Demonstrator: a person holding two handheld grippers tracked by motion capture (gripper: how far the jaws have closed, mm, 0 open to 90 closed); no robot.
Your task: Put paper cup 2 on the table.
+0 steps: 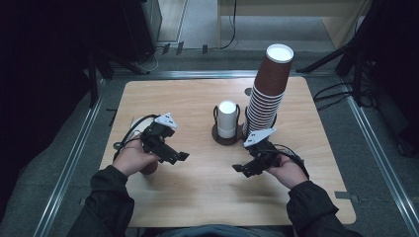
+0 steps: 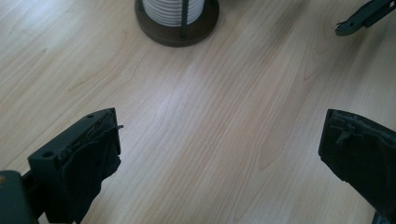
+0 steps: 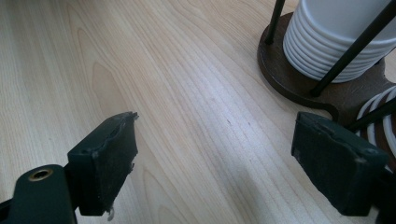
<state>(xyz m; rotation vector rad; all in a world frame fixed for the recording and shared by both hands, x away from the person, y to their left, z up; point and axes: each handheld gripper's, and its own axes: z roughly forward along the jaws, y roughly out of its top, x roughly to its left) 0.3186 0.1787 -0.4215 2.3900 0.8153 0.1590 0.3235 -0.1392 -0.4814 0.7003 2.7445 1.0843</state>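
Pale wood bench (image 1: 197, 98) carries the white cup stack (image 1: 227, 118) in its dark holder (image 1: 226, 139). Nothing is gripped yet: left tongs (image 1: 180, 157) and right tongs (image 1: 238, 169), both agape, are held near the holder.

brown cup stack (image 1: 269, 94), white cups (image 1: 227, 120), black jaws.

A light wooden worktop (image 1: 197, 98) sits on grey carpeted floor (image 1: 346, 148), edged by metal rails (image 1: 74, 158). Beyond it, pale wooden furniture (image 1: 341, 19); dim, dark surroundings.
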